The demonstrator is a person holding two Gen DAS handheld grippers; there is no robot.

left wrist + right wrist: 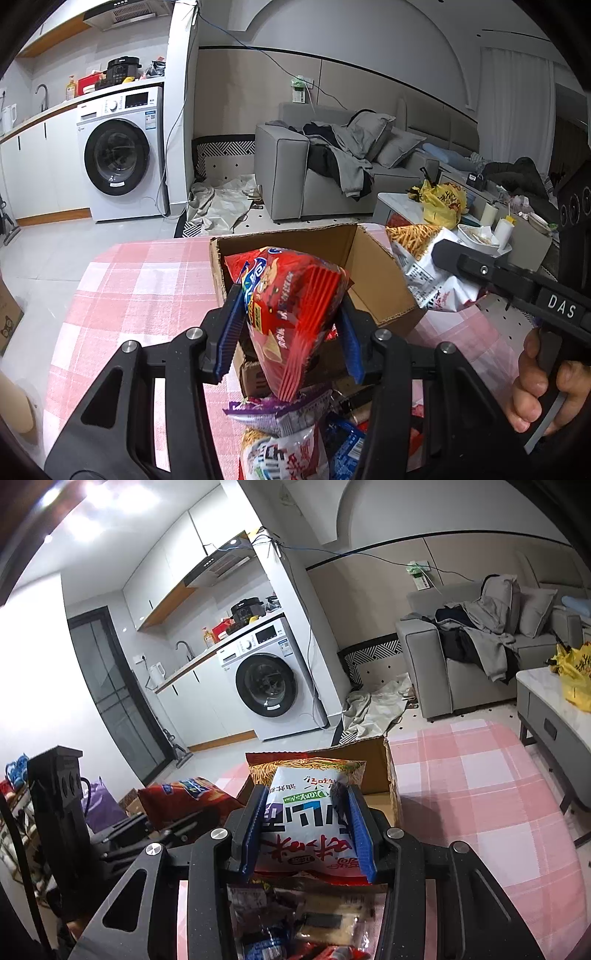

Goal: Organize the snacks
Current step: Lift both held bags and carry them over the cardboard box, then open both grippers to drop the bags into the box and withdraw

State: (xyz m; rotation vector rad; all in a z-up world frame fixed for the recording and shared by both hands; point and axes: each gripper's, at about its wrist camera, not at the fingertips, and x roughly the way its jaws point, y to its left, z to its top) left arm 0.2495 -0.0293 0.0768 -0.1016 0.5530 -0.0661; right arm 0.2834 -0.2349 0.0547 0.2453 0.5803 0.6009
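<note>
Pink checked tablecloth, cardboard box, L gripper clamping red chip bag, R gripper clamping white snack bag

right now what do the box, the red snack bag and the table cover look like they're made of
Box: brown corrugated cardboard, matte; fluted edge shows on the rim. Red snack bag, held in the left gripper: thin glossy plastic film, probably foil-lined; it creases and catches glare, with a ribbed crimped seal. Table cover: pink and white check, smooth, faintly shiny; cloth or wipeable vinyl, hard to tell.

red snack bag; white-and-red bag; brown cardboard box; pink-and-white checked tablecloth; blue fingers
</note>
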